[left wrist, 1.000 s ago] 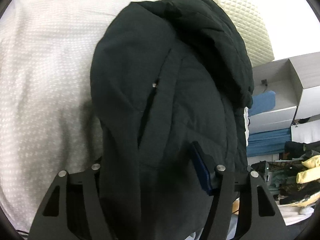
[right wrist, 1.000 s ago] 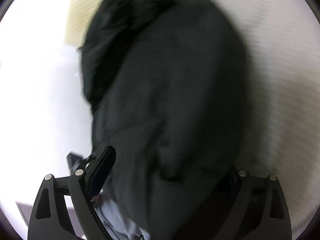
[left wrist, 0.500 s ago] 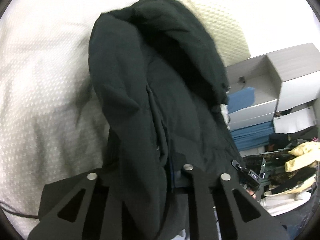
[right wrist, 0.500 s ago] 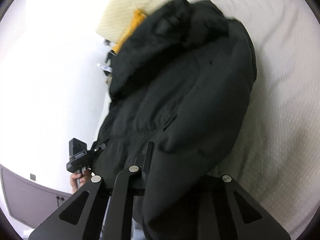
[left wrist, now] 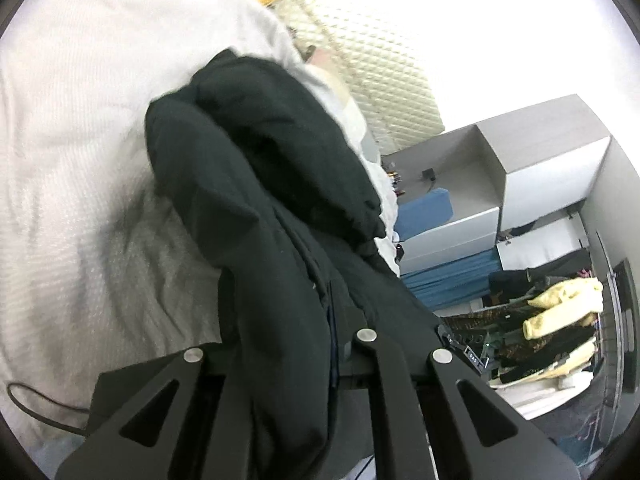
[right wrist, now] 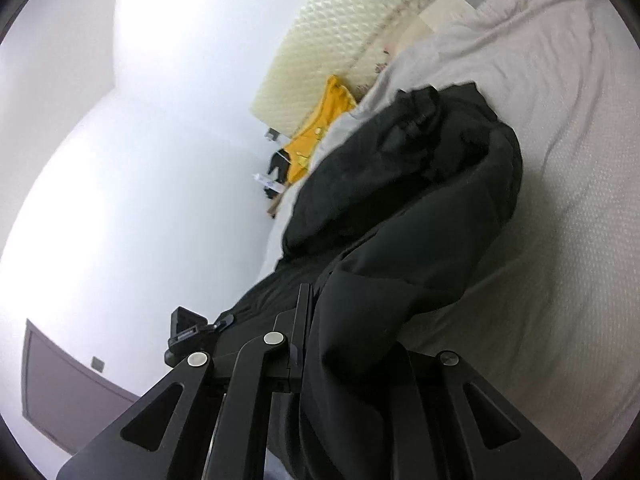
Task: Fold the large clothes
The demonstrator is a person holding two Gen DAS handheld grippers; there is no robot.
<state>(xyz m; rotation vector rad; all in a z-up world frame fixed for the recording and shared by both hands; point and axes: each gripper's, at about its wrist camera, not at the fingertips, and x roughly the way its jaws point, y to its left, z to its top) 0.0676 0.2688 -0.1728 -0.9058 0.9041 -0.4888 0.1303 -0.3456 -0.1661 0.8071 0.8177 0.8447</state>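
Black puffy jacket (left wrist: 256, 216) bunched on dimpled white bedspread (left wrist: 80, 120), clamped in left tool (left wrist: 316, 320) and right tool (right wrist: 344, 320).

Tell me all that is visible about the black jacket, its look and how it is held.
The black jacket is large, matte and softly padded, with a rumpled hood at its far end. That end rests on the white textured bedcover; the near end is lifted. The left gripper and right gripper are each shut on its near edge, and cloth drapes over their fingers.

Both tongs, left tongs (left wrist: 292, 344) and right tongs (right wrist: 352, 344), are matte black, with triangular cutouts and round silver screws near them.
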